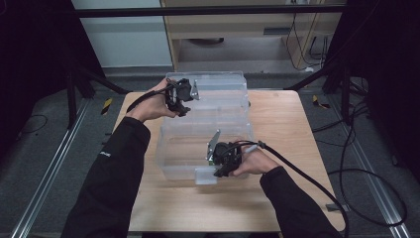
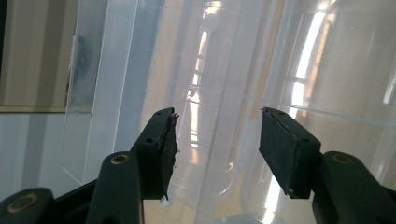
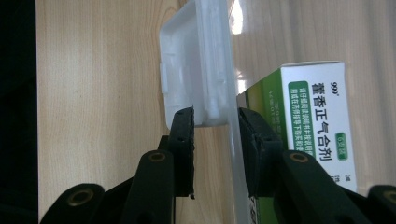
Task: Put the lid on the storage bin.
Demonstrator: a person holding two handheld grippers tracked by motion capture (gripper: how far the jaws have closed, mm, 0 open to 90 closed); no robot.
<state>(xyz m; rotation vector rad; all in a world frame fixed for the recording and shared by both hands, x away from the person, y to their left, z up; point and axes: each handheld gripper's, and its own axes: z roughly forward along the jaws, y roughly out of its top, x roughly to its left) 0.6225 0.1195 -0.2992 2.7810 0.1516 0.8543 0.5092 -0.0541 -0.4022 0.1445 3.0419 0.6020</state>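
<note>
Box position: clear plastic storage box (image 1: 208, 148) near the middle of the wooden surface (image 1: 282, 129), with its hinged lid (image 1: 213, 89) swung up and back toward the far edge.
Long axis: runs left to right across the surface in the high view; open mouth faces up, front wall toward the person.
Latch: white plastic latch (image 3: 196, 70) on the near front wall, flap standing out from the wall; seen end-on in the right gripper view.
Right tool (image 1: 221, 171): set over the front wall at the latch, one jaw outside, one inside; pads close to the wall and the latch foot, but firm pressing cannot be told.
Left tool (image 2: 217, 140): at the left end of the raised lid; jaws apart, clear plastic behind the gap, nothing pinched between the pads.
Look: see-through, colourless, rounded corners, bright streaks of reflected light.
Contents: green and white carton (image 3: 313, 126) with printed characters, behind the front wall.
Hard to make out: box edges against the pale wood; carton cut off at the frame edge; the lid's hinge line blurred by glare.
</note>
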